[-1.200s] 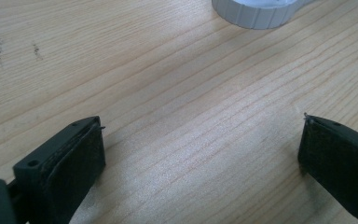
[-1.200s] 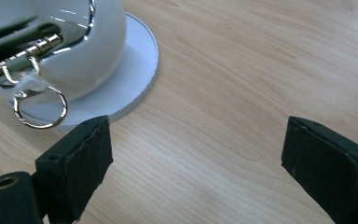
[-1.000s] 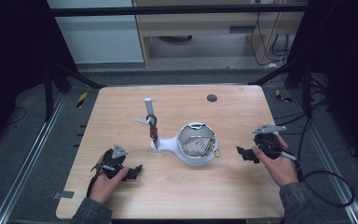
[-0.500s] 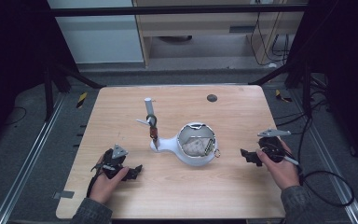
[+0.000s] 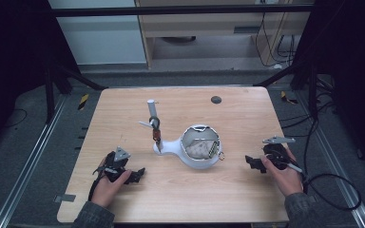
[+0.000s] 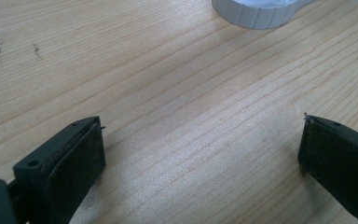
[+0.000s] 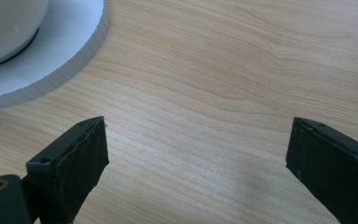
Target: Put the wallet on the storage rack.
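High view: near edge of the desk, two hands come in from the bottom. Left gripper rests on the wood toward the near-left corner, pointing toward the middle. Right gripper sits toward the near-right side, pointing left at the white bowl. Left gripper view: fingers wide apart, nothing between them but bare wood; ribbed white rim of the bowl's base at the top edge. Right gripper view: fingers wide apart over bare wood, bowl and its ribbed base at the upper left corner, near but not touching. Bowl sits about mid-desk, between the two grippers and a little farther in; something pale and crumpled inside, cannot tell what. A white neck runs from its left side to a thin upright stand. Farther on, near the far edge, a small dark disc lies flat.
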A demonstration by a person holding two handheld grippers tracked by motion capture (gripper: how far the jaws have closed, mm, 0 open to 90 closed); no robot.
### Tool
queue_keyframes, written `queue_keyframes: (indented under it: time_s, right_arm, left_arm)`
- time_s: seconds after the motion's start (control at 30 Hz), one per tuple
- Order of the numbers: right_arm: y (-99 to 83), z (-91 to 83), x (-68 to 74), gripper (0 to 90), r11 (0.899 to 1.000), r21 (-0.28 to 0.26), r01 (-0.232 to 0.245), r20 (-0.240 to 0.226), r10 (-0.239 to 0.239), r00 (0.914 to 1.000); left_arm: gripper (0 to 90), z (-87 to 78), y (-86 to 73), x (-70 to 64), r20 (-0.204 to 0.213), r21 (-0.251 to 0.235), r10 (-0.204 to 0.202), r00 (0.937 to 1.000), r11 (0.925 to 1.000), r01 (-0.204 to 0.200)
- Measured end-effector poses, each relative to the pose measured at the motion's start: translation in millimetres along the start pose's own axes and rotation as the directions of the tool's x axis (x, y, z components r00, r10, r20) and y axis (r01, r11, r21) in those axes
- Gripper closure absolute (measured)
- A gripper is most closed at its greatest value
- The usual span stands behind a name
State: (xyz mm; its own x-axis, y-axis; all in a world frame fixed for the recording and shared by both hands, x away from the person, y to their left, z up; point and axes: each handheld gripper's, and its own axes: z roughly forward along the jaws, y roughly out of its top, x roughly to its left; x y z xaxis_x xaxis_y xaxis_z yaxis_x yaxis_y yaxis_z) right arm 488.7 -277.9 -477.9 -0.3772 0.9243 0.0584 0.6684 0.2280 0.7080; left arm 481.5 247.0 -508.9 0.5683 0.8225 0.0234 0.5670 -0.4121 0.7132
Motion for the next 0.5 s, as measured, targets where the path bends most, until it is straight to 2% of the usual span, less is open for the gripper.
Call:
queue_keyframes:
  time_s: [0.17, 0.37, 0.5]
  right_arm:
    - [-4.9, 5.5, -1.1, 5.6, 1.000, -0.021, -0.017, 0.042, 0.018, 0.9990]
    - [-10.4, 15.9, -1.9, 4.9, 0.998, -0.017, -0.063, 0.046, 0.063, 0.9969]
    - [-13.9, 23.1, -0.1, 5.0, 0.997, -0.025, -0.067, 0.064, 0.068, 0.9956]
  left_arm:
    - [0.0, 0.0, 0.0, 0.0, 0.001, 0.000, 0.000, 1.0000, 1.0000, 0.000]
    - [0.0, 0.0, 0.0, 0.0, 0.000, 0.000, 0.000, 1.0000, 1.0000, 0.000]
    - [0.0, 0.0, 0.0, 0.0, 0.000, 0.001, 0.000, 1.0000, 1.0000, 0.000]
